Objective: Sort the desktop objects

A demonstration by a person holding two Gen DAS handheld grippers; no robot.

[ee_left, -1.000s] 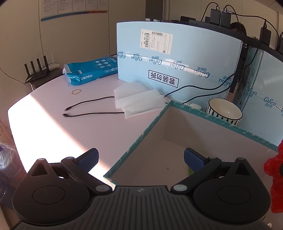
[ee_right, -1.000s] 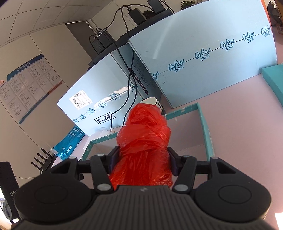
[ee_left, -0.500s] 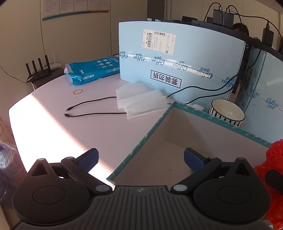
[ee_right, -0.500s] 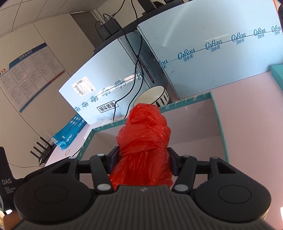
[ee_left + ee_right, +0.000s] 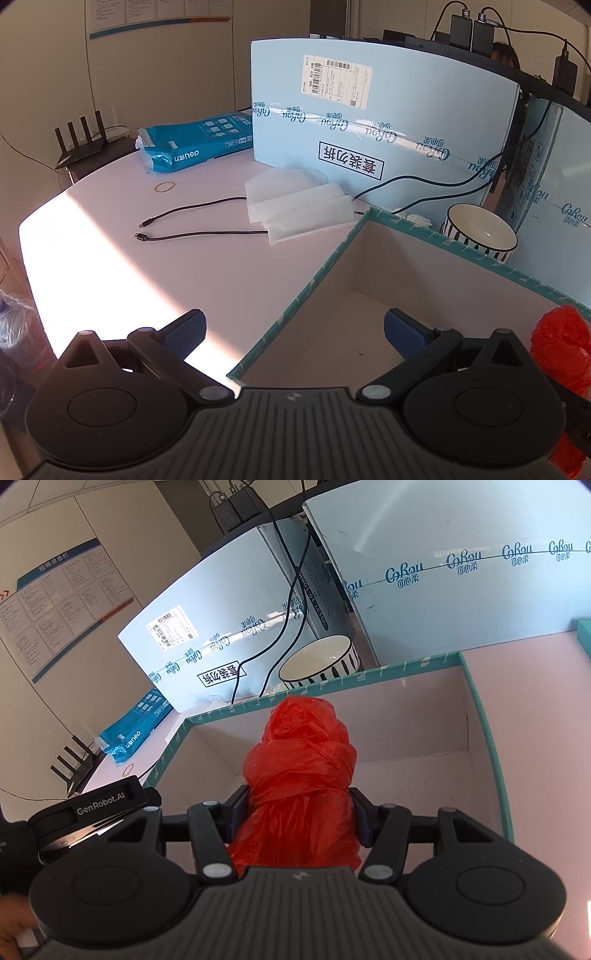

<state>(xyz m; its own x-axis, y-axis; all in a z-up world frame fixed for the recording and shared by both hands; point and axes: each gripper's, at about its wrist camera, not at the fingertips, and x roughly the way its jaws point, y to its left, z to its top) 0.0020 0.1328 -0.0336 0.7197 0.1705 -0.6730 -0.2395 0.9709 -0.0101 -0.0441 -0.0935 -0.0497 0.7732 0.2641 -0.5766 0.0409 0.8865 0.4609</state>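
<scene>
Right wrist view: your right tongs (image 5: 297, 814) are clamping the crumpled red plastic bag (image 5: 301, 775), holding it above the open teal-rimmed box (image 5: 491, 738) on the counter (image 5: 184, 258). Your left tongs (image 5: 293, 330) are standing wide with nothing between them, hovering over the box's near left corner. Beyond its far wall, a striped bowl (image 5: 480, 230) is sitting.
</scene>
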